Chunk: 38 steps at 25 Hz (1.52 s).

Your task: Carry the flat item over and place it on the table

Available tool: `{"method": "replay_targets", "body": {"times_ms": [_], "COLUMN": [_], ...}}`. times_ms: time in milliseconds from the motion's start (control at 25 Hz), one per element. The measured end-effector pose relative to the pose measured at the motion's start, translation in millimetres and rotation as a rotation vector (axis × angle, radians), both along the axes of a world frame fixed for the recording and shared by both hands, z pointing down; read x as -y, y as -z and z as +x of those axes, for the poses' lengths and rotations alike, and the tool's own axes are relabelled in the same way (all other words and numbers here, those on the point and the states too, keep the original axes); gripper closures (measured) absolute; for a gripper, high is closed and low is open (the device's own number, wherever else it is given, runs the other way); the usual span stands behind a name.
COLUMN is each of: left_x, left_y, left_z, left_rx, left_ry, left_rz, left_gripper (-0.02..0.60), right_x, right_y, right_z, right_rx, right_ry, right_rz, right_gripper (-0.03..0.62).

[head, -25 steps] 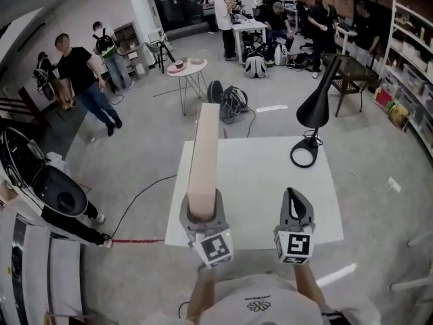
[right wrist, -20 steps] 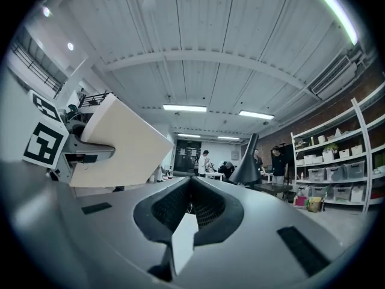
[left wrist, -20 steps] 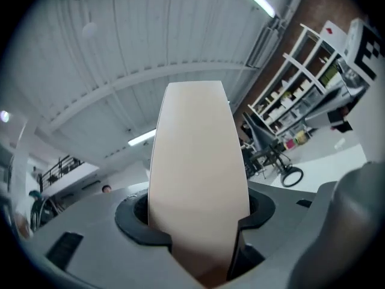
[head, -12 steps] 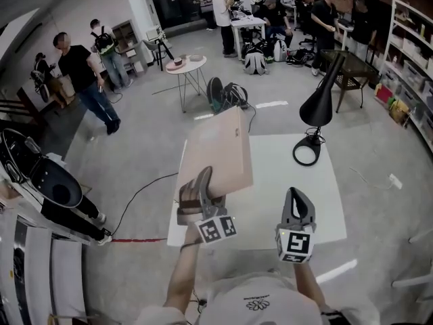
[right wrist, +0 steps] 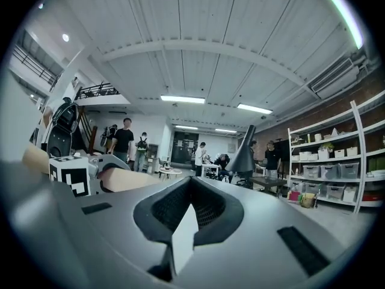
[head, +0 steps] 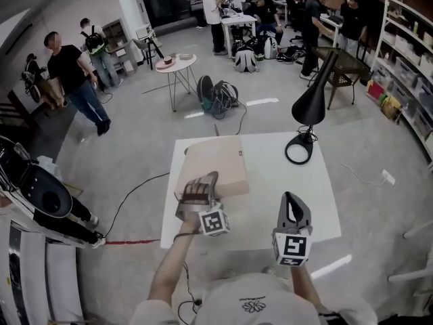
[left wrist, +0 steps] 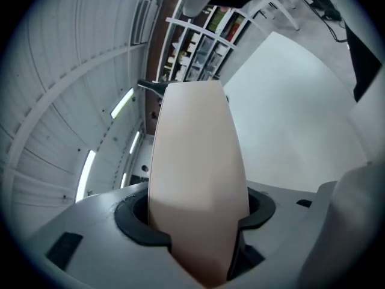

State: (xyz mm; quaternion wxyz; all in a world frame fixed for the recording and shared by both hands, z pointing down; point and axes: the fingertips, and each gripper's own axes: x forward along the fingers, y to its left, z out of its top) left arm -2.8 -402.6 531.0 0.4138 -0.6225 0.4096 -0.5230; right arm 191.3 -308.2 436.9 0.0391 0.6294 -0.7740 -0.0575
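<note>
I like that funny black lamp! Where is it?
In the head view, the black lamp stands on the white table, far right corner, right of the flat tan board.

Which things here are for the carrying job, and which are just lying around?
For the job:
- flat tan item, clamped in the left gripper
- white table under it

Just lying about:
- black lamp on the table
- round side table
- backpacks on the floor
- right gripper, shut and empty
</note>
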Motion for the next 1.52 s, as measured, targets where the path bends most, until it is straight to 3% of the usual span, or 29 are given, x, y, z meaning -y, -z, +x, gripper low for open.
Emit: {"method": "replay_targets", "body": {"times_ms": [240,360,800,1080,1360,1520], "left_x": [1.0,1.6,-3.6,-27.0,-49.7,-64.4], "left_y": [-39.6,-52.8,-63.1,-89.0,-120.1,-131.0], "left_z": [12.5,18.0,21.3,29.1,29.7,31.4], "left_rx": [0.045,0.087,0.097,0.047,0.050,0.041], "left_ry": [-0.049,-0.065,-0.068,-0.092,-0.112,-0.129], "left_rz": [-0.101,-0.105,-0.137,-0.343,-0.422,-0.517], "left_gripper": [0.290,0.288,0.275,0.228,0.205,0.195], "right_x": [-1.7,-1.5,-4.3,-3.1,-7.5,-10.0], "right_y": [0.5,-1.0,-5.5,-8.1,-22.3,-22.0], "right_z": [5.0,6.8,6.5,13.1,11.1,5.3], "right_rx": [-0.009,-0.008,-0.015,-0.067,-0.070,-0.094], "right_ry": [-0.013,-0.017,-0.019,-0.037,-0.027,-0.009], "right_rz": [-0.006,-0.014,-0.032,-0.020,-0.040,-0.052], "right_gripper": [0.583,0.583,0.583,0.583,0.583,0.583]}}
